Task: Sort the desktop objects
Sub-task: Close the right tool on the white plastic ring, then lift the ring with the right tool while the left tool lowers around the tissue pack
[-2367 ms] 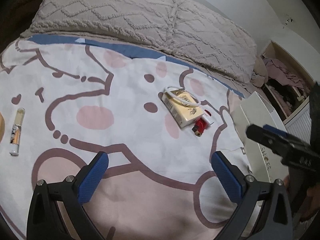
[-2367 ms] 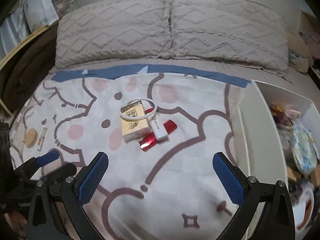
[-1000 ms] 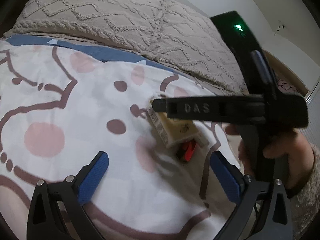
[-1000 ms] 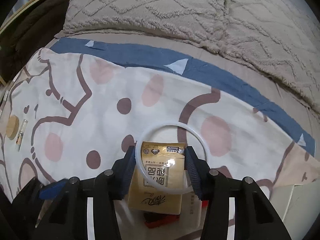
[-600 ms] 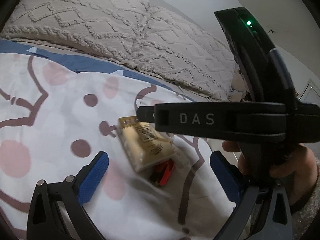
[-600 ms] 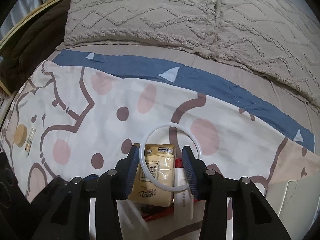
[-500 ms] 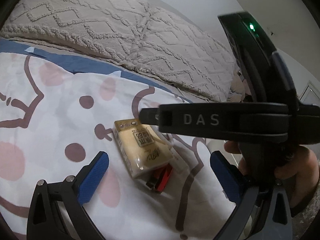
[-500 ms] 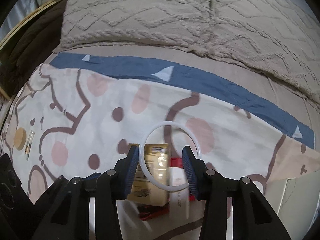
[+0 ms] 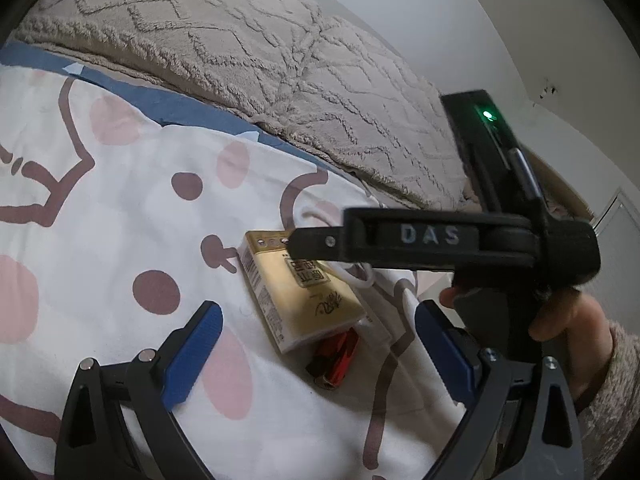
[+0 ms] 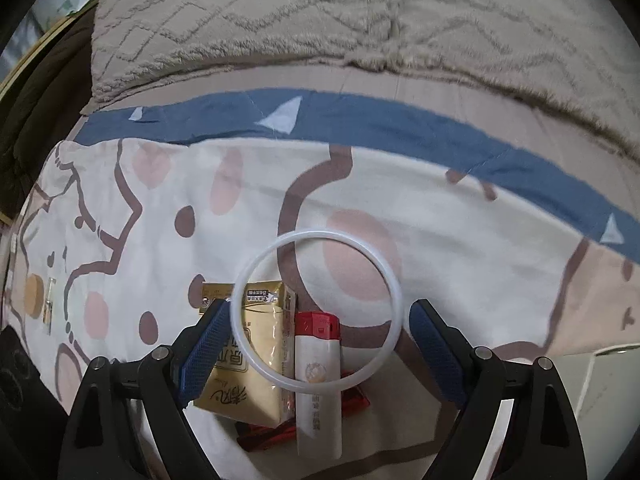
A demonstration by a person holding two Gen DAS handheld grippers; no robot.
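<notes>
Lying between the opening, unclamped right gripper pads: thin white ring over glossy gold cigarette pack and white lighter.

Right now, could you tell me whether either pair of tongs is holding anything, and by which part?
Nothing is held. The right tongs are opening around the white ring, gold pack and white lighter without pressing on them; the left tongs are open and empty.
</notes>
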